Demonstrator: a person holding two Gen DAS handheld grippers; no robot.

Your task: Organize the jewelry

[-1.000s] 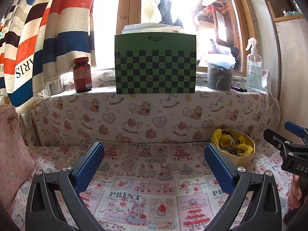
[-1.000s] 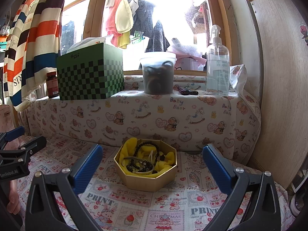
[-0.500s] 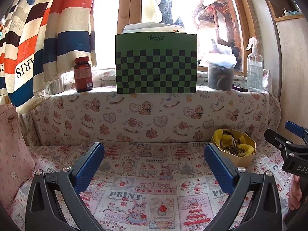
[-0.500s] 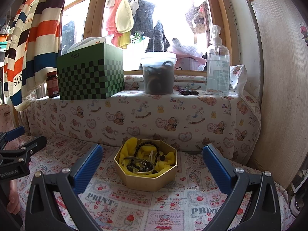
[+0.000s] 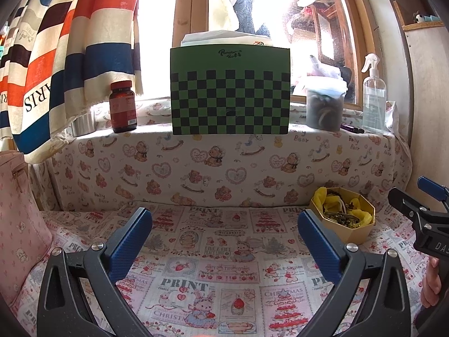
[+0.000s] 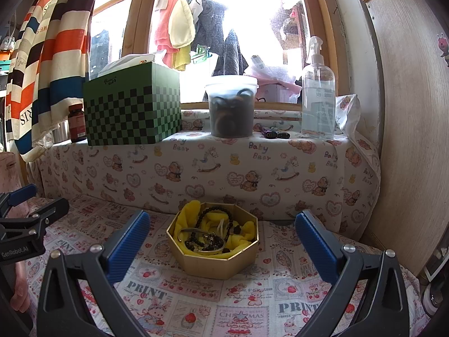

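A gold octagonal box (image 6: 213, 258) lined with yellow cloth sits on the printed cloth, holding a black bead bracelet (image 6: 216, 219), a metal bangle and other tangled jewelry. My right gripper (image 6: 221, 234) stands open just in front of the box, which lies between its blue pads with nothing gripped. In the left wrist view the same box (image 5: 343, 220) lies at the right, beyond the right pad. My left gripper (image 5: 224, 231) is open over bare printed cloth. Each gripper shows at the edge of the other's view.
On the sill behind stand a green checkered tissue box (image 5: 230, 90), a red pill bottle (image 5: 123, 106), a lidded tub (image 6: 231, 105) and a clear spray bottle (image 6: 318, 90). A striped curtain (image 5: 70, 42) hangs left. A pink bag (image 5: 19, 224) is at far left; a wooden panel (image 6: 415, 140) closes the right.
The left wrist view has crept slightly; the box sits a touch lower and further right. The right gripper and the jewelry have not visibly moved.
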